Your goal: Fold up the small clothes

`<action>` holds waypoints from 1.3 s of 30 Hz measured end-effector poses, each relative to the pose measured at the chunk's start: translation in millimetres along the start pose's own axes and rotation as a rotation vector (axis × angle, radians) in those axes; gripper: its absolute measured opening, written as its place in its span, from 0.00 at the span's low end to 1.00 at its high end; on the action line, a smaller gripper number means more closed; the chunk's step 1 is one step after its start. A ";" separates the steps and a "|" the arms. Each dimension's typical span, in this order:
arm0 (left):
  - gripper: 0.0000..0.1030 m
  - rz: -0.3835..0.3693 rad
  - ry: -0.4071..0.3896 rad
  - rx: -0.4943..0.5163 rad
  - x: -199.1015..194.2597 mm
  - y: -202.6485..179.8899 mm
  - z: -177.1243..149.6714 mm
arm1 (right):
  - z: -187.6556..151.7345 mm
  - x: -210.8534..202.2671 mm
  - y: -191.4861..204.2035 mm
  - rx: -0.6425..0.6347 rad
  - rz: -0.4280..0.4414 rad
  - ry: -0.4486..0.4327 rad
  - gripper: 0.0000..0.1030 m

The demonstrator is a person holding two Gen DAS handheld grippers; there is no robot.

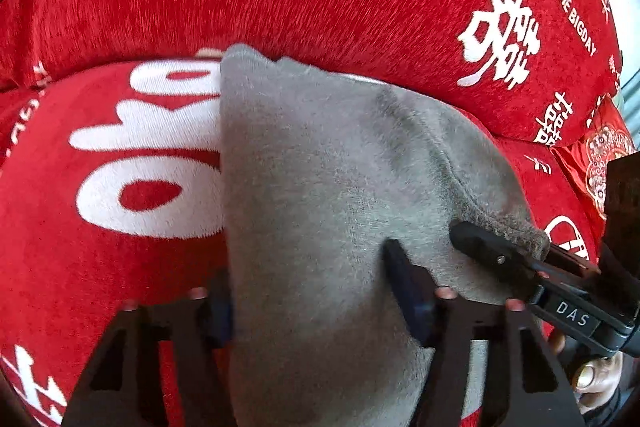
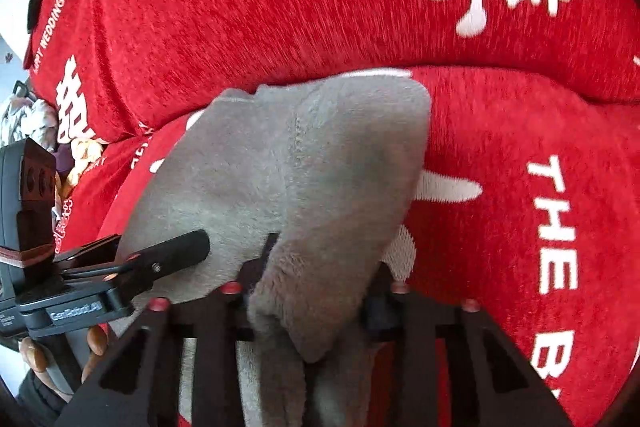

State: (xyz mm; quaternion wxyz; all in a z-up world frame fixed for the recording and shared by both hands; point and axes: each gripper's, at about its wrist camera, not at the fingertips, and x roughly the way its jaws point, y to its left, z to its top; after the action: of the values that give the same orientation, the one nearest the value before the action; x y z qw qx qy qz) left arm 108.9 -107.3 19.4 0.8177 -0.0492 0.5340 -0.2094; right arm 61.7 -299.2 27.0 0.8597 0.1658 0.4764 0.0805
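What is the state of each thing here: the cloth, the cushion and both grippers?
grey fleece garment: rumpled, resting on the cushion, gripped at two places.
red seat cushion with white print: partly covered by the garment.
left gripper: shut on the garment.
right gripper: shut on the garment's bunched edge.

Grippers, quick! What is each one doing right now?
Left gripper: closed on the grey fleece garment.
Right gripper: closed on the same garment.
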 end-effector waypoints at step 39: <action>0.42 0.088 -0.115 0.126 -94.4 -26.0 -67.5 | -68.6 -90.3 88.9 -0.136 -0.087 -0.143 0.28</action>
State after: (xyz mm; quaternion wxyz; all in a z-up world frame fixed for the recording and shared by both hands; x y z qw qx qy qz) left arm 8.8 -83.9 79.1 0.8567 0.0138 0.4738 -0.2033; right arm -42.7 -228.9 97.0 0.9034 0.0916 0.4140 0.0634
